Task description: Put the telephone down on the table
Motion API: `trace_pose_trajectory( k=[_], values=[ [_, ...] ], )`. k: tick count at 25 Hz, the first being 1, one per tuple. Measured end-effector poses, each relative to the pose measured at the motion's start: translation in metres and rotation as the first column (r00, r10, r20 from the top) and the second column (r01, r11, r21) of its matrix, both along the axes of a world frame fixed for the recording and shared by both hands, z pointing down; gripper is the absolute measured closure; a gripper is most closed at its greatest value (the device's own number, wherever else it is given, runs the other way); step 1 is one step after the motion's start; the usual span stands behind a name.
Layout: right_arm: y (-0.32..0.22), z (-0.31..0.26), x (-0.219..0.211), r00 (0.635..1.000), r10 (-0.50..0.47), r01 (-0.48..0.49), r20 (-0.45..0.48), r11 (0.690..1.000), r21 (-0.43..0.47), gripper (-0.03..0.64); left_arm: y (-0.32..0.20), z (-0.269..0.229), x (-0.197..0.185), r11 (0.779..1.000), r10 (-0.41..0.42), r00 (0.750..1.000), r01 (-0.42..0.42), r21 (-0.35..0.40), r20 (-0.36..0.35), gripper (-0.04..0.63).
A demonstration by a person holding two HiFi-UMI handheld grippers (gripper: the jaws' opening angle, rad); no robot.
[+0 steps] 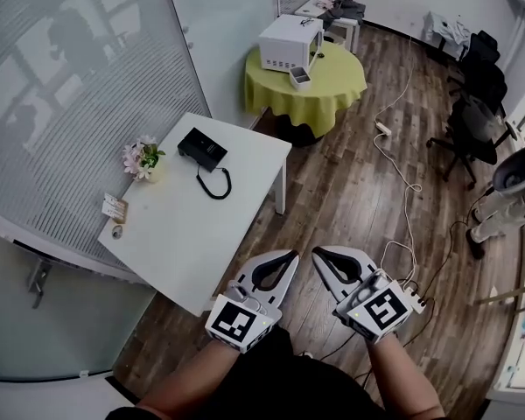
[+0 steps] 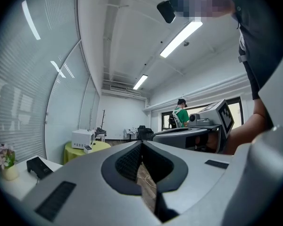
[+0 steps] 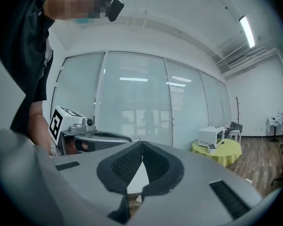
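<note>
Where table [image 1: 192, 234] ends, wood floor [image 1: 350, 191], telephone [image 1: 201, 150] wallside

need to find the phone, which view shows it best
The head view: the telephone lies whole on the white table. The left gripper view shows it small, low left; the right gripper view misses it.

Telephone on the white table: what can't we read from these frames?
- Telephone, head view: too small to tell if the handset sits on its base.
- Left gripper view: its near end is hidden behind the left hand-held gripper.
- Right gripper view: telephone not visible; the right hand-held gripper blocks the lower frame.
- Small card, head view: print too small to read.
</note>
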State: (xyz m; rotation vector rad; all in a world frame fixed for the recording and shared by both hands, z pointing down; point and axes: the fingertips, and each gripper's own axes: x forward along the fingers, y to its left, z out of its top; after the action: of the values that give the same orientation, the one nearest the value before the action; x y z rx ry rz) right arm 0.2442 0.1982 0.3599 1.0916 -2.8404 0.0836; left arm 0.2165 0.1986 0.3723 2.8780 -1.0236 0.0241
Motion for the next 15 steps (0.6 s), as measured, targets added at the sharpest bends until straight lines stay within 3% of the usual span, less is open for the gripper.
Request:
trace_pose_trajectory(
  k=[7, 15],
  values=[
    [-0.045, 0.006, -0.033, 1.000, -0.022, 0.022, -0.011, 1.000, -0.012, 0.594, -0.049, 0.000, -0.031, 1.000, -0.001, 1.000, 0.001, 0.014, 0.026, 0.588],
    [-0.072, 0.012, -0.052, 0.999, -0.019, 0.019, -0.030, 1.000, -0.017, 0.595, -0.082, 0.008, -0.051, 1.000, -0.020, 1.000, 0.020, -0.004, -0.020, 0.588]
  ],
)
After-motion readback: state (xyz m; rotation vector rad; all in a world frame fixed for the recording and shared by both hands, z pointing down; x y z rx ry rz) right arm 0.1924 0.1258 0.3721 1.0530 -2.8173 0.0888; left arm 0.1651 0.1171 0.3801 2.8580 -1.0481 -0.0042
